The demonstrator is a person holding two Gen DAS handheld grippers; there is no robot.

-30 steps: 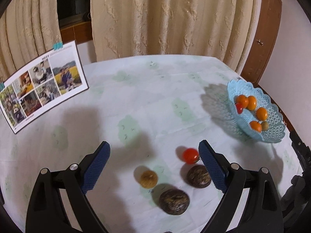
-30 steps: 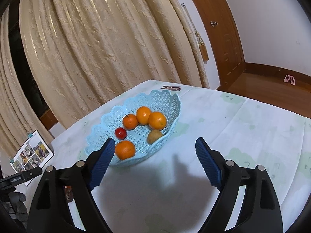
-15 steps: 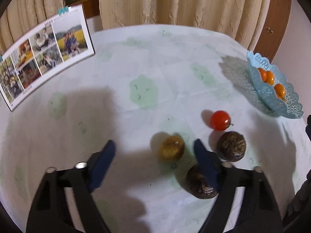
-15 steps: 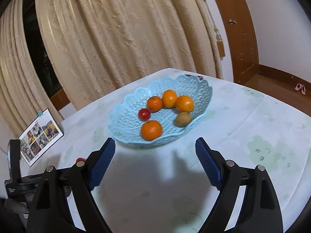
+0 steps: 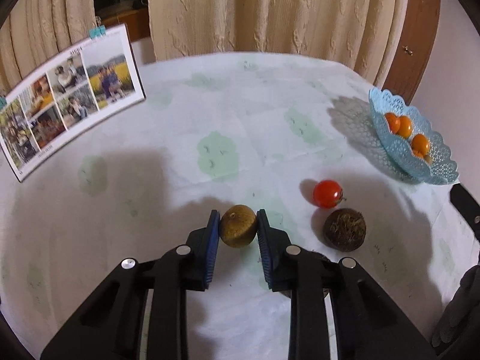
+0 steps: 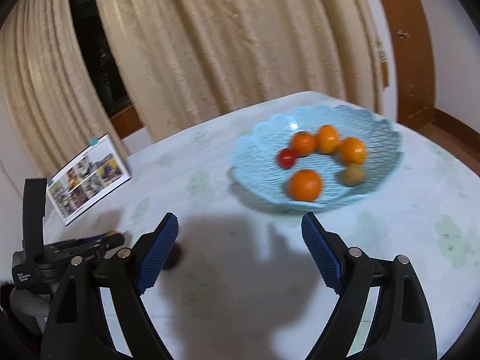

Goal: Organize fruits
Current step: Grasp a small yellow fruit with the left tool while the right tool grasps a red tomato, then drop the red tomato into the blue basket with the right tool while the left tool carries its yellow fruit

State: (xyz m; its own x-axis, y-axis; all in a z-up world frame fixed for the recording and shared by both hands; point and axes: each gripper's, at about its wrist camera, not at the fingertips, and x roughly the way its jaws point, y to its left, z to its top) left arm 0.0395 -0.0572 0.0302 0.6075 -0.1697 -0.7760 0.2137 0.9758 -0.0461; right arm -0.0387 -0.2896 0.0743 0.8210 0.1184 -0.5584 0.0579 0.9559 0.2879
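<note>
My left gripper [image 5: 237, 225] is shut on a small brownish-yellow kiwi-like fruit [image 5: 238, 229], held at the tablecloth. To its right lie a red tomato [image 5: 327, 193] and a dark rough round fruit [image 5: 345, 229]. A light blue lace basket [image 5: 432, 165] at the far right holds several oranges. In the right wrist view the basket [image 6: 261, 168] holds several oranges [image 6: 304, 184], a red tomato [image 6: 286, 158] and a kiwi [image 6: 351, 174]. My right gripper [image 6: 238, 249] is open and empty, in front of the basket. The left gripper shows at the left [image 6: 111, 238].
A photo calendar [image 5: 69, 102] stands at the table's far left and shows in the right wrist view [image 6: 87, 177]. Beige curtains and a wooden door frame [image 5: 417, 30] are behind the table. The tablecloth [image 5: 228, 114] is white with pale green patches.
My left gripper has closed its jaws on the kiwi-like fruit. My right gripper view has swung left and tilted; the basket now sits at upper right, blurred.
</note>
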